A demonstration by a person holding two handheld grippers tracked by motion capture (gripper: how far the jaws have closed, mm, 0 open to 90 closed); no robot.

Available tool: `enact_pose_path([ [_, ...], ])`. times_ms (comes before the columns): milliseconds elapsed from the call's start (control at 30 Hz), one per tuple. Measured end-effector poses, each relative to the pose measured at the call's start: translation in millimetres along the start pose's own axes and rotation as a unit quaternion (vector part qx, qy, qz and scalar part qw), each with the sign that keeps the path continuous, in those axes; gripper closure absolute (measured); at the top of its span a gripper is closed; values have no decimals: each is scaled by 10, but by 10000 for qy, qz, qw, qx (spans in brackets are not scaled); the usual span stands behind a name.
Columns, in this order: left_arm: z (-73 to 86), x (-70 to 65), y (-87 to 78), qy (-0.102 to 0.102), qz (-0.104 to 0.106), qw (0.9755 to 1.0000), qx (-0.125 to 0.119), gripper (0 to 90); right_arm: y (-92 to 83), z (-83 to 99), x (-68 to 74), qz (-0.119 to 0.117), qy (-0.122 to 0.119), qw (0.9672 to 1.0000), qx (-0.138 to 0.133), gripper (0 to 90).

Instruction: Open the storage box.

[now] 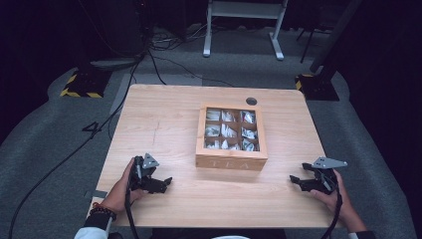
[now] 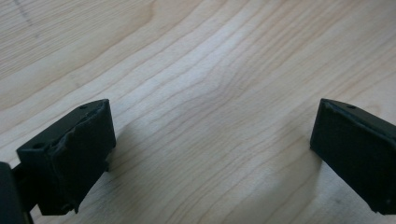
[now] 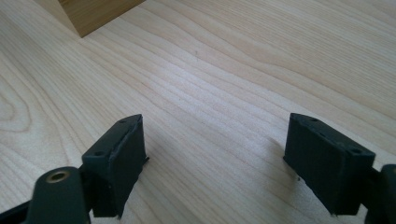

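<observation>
I have the tabletop bare except for the wooden tea box sitting at its centre, lid shut over nine compartments of sachets, well apart from both hands. I judge this the starting pose: next I must bring a claw in to the box. My left claw and right claw rest low near the front edge, both released and empty. The right gripper view catches a box corner; the left gripper view gives me wood grain between spread jaws.

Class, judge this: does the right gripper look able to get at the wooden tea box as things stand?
Probably yes: bare table lies between the right gripper and the tea box, and its jaws stand open.
</observation>
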State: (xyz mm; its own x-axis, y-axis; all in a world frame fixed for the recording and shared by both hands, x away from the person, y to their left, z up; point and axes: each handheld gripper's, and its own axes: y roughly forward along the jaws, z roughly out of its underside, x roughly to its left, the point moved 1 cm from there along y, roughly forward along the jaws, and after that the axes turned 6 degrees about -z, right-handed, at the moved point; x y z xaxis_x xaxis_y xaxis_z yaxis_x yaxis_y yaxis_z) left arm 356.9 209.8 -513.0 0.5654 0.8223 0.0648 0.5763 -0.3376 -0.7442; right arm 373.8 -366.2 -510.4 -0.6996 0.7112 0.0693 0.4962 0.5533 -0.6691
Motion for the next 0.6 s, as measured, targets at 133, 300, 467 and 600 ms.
enact_pose_path([
  [133, -2, 15, 5, 69, 74, 9999, -5, 4, -5, 5, -2, -4, -29, 10000, 10, 191],
  [300, 3, 51, 2, 219, 211, 9995, -6, 3, -2, 3, -4, -27, -49, 10000, 27, 172],
  [467, 4, 48, 1, 211, 210, 9996, -8, 5, 14, -30, -16, -76, -32, 9999, 79, 185],
  [600, 4, 49, 1, 212, 212, 9996, -7, 5, 35, -155, 12, -239, -119, 9996, 57, 199],
])
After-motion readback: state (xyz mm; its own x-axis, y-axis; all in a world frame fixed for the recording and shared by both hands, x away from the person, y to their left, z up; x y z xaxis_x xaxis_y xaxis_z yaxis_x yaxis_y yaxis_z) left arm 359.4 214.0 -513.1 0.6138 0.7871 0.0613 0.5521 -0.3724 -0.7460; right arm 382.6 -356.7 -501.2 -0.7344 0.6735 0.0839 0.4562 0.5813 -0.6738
